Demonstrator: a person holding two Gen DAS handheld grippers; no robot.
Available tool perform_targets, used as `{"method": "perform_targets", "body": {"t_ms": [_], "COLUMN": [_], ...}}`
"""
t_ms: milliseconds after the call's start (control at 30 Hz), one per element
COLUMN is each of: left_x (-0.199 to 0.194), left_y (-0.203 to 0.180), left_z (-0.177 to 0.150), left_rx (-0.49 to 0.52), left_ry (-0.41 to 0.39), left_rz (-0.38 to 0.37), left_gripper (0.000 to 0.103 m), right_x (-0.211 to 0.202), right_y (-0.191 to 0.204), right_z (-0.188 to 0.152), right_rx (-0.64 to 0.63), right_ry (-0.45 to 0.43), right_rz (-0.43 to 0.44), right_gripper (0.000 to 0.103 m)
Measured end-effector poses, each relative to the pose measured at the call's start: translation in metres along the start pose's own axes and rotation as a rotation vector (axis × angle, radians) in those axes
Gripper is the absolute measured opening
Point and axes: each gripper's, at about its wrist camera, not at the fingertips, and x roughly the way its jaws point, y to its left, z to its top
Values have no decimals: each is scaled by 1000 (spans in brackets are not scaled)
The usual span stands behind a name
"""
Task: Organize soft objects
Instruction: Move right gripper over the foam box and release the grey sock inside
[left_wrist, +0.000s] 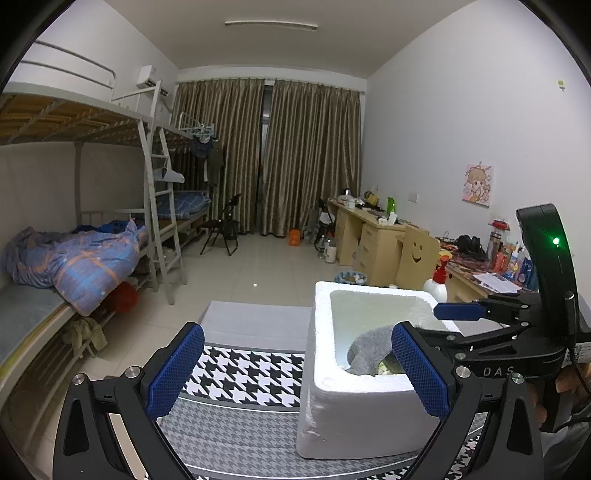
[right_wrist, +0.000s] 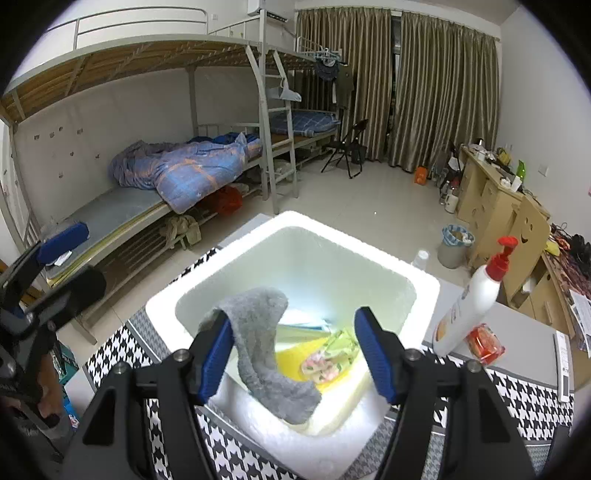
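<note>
Foam box (right_wrist: 388, 291): a white foam box is being shown standing on a houndstooth-patterned cloth (left_wrist: 243, 369), open at the top.
Right gripper (right_wrist: 295, 350): it is being held over the near part of the box, tilted downward; its blue-padded jaws are being held wide, pressing on nothing. The left pad is touching or just beside the grey sock; which of the two cannot be told.
Left gripper (left_wrist: 299, 369): it is being held beside the box at its near left corner, pointed slightly downward across the room, jaws spread wide with nothing between them (one pad lies in front of the box's near wall).
Grey sock (right_wrist: 258, 347): it is being seen inside the box, draped from near the left pad down toward the near wall.
Other contents: a floral cloth (right_wrist: 328, 358) is lying on a yellow piece (right_wrist: 291, 358) at the bottom.
Pump bottle (right_wrist: 469, 306): it is standing just right of the box.
</note>
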Motion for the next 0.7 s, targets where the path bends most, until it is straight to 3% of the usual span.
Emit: {"method": "perform_targets", "body": {"t_ms": [167, 700], "left_x": [-3, -14], "left_y": [-3, -24], "left_z": [0, -1], "left_rx": [5, 32], "left_ry": [-1, -14], "left_rz": [-5, -30], "left_gripper": [102, 102], "right_x": [-5, -46], "right_y": [1, -12], "right_z": [-7, -23], "right_rx": [-18, -7], "right_ry": [20, -50], "right_rz": [-16, -29], "right_gripper": [70, 73]}}
